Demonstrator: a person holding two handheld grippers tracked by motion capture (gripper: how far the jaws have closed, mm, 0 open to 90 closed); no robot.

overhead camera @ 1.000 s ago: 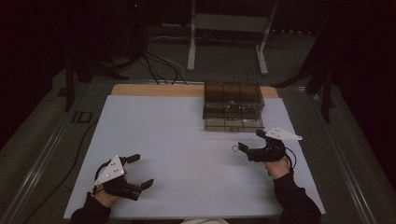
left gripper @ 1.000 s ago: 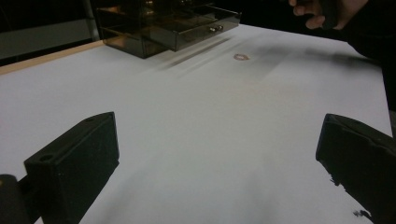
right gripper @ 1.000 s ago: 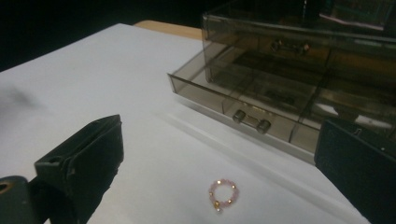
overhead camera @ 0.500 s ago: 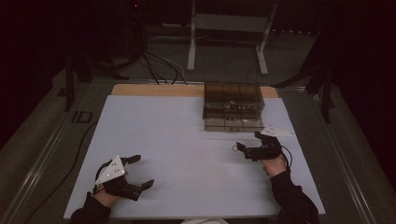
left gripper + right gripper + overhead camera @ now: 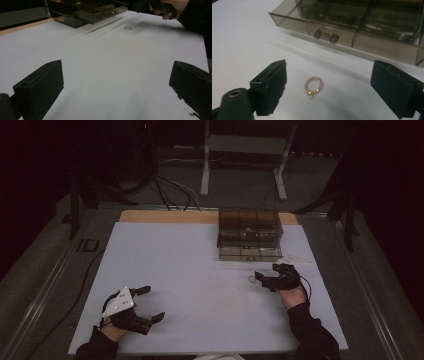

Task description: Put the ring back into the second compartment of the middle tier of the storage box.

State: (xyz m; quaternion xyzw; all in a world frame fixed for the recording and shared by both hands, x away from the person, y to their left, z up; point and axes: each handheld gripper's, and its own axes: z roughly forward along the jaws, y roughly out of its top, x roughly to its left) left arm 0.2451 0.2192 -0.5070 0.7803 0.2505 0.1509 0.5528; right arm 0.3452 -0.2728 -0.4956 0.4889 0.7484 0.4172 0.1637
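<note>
A: Where is the small beaded ring (image 5: 313, 87) seen?

B: It is seen lying flat on the white table surface (image 5: 190, 270), just in front of the smoked clear drawer box (image 5: 249, 234), between the spread jaws of the right gripper (image 5: 263, 279). Pink beads with gold spacers are made out in the right gripper view. No jaw is touching it.

A: How is the right gripper held?

B: Its jaws are spread wide, one on each side of the ring, low over the table.

A: And the left gripper (image 5: 150, 304)?

B: It is held near the front left edge, well apart from the ring, jaws parted wide, nothing between them.

A: The box?

B: Its lower drawer, with a small two-knob handle (image 5: 326, 37), is seen facing the ring.
</note>
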